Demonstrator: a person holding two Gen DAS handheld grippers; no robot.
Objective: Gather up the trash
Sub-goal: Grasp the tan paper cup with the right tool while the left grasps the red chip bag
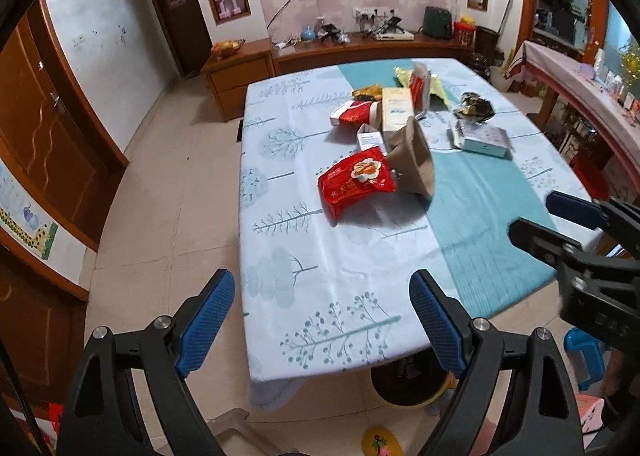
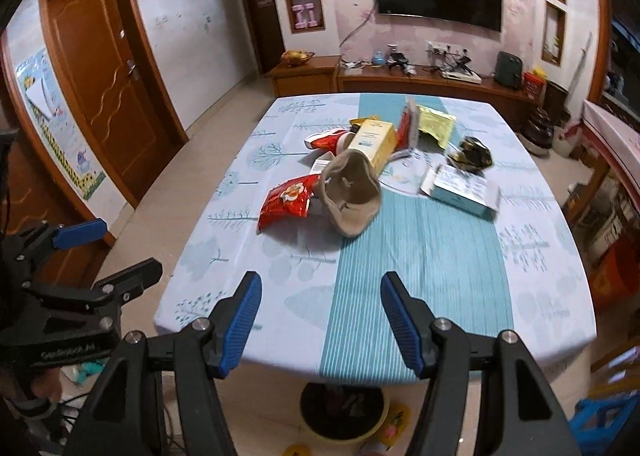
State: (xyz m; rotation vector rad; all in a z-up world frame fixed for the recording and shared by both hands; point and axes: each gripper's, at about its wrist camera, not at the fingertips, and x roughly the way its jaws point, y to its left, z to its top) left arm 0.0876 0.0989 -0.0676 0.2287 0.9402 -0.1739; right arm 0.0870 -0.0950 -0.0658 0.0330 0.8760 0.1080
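Trash lies on a table with a tree-print cloth point(image 1: 312, 256) point(image 2: 440, 256). Nearest is a red snack bag point(image 1: 356, 180) point(image 2: 286, 200) with a brown paper bag point(image 1: 414, 160) point(image 2: 352, 196) beside it. Behind are a red-white pack point(image 1: 354, 114) point(image 2: 328, 142), a cream box point(image 1: 396, 108) point(image 2: 372, 142), a yellow bag point(image 1: 436, 86) point(image 2: 436, 124), a dark crumpled wrapper point(image 1: 476, 106) point(image 2: 472, 154) and a light blue flat box point(image 1: 482, 136) point(image 2: 464, 188). My left gripper point(image 1: 322, 320) point(image 2: 104, 246) is open and empty above the table's near left corner. My right gripper point(image 2: 320, 322) point(image 1: 560, 216) is open and empty above the near edge.
A dark round bin point(image 1: 404, 384) point(image 2: 344, 408) stands on the floor under the table's near edge. A blue stool point(image 1: 584, 356) is at the right. A wooden cabinet point(image 1: 360, 52) and TV are beyond the table; a brown door point(image 2: 104, 76) is on the left.
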